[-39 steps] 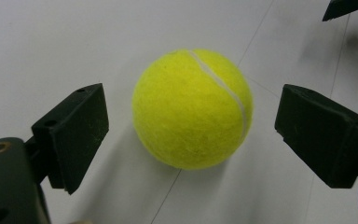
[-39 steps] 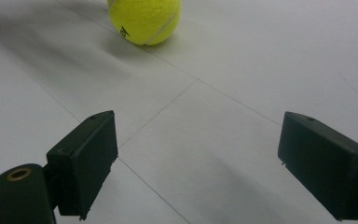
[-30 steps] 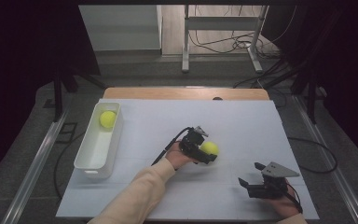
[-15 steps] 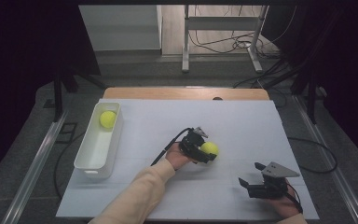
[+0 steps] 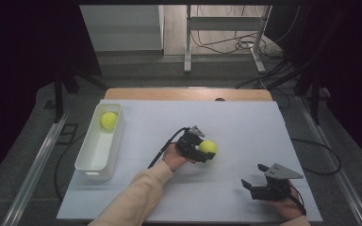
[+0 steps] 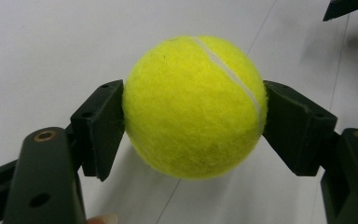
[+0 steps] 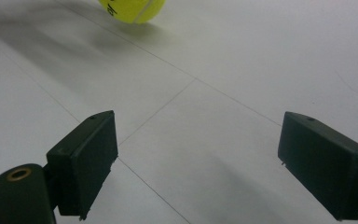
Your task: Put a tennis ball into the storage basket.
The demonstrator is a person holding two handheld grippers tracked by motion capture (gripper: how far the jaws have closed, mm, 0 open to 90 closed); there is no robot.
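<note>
The left forearm, in a cream sleeve (image 5: 136, 195), reaches in from the near edge on a slant toward the middle of the table (image 5: 245, 122). Its hand (image 5: 173, 156) holds the left gripper (image 5: 201, 149) pointing right. In the left gripper view both black jaws press against the sides of a yellow ball (image 6: 195, 106), pinching it just above the white surface; a shadow lies under it. From above, that ball (image 5: 208, 147) sits near the table's centre.

The right hand (image 5: 290, 207) is low at the near right corner, its gripper (image 5: 252, 183) aimed left, jaws spread wide with bare table between them. In the right gripper view the held ball (image 7: 131, 9) shows at the top edge, well apart.

A white bin (image 5: 100, 141) stands along the left edge with a second ball (image 5: 108, 120) in its far end. Open white surface lies between bin and left gripper, and across the far half. A wooden strip (image 5: 184, 94) runs along the far edge
</note>
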